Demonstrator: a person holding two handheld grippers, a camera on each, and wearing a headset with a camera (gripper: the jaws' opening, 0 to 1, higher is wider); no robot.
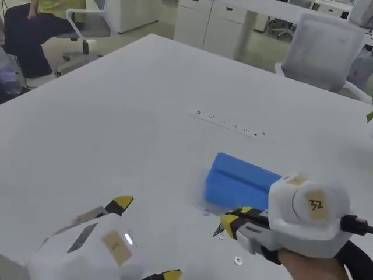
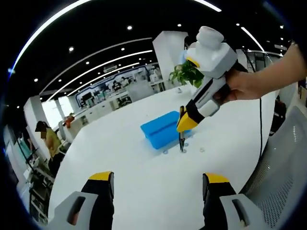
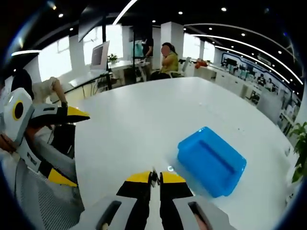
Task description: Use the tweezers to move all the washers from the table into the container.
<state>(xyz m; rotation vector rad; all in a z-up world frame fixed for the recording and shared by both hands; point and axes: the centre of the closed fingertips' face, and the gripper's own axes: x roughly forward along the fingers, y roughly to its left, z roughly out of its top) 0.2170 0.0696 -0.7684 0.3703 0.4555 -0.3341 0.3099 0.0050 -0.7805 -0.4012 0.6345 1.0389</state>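
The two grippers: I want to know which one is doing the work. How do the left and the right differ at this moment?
The left gripper has its jaws wide apart and empty; the right gripper has them shut on the tweezers. The right gripper is close beside the blue container, tweezers pointing down at the table among washers; the left gripper sits farther back from it. Both have white bodies and black jaws with yellow tips.

Bright, even light from ceiling strips [image 3: 125, 10]. Table [image 1: 116, 128] nearly blown white, shadows faint. Head view soft, blurred. Gripper views bend hard at edges.
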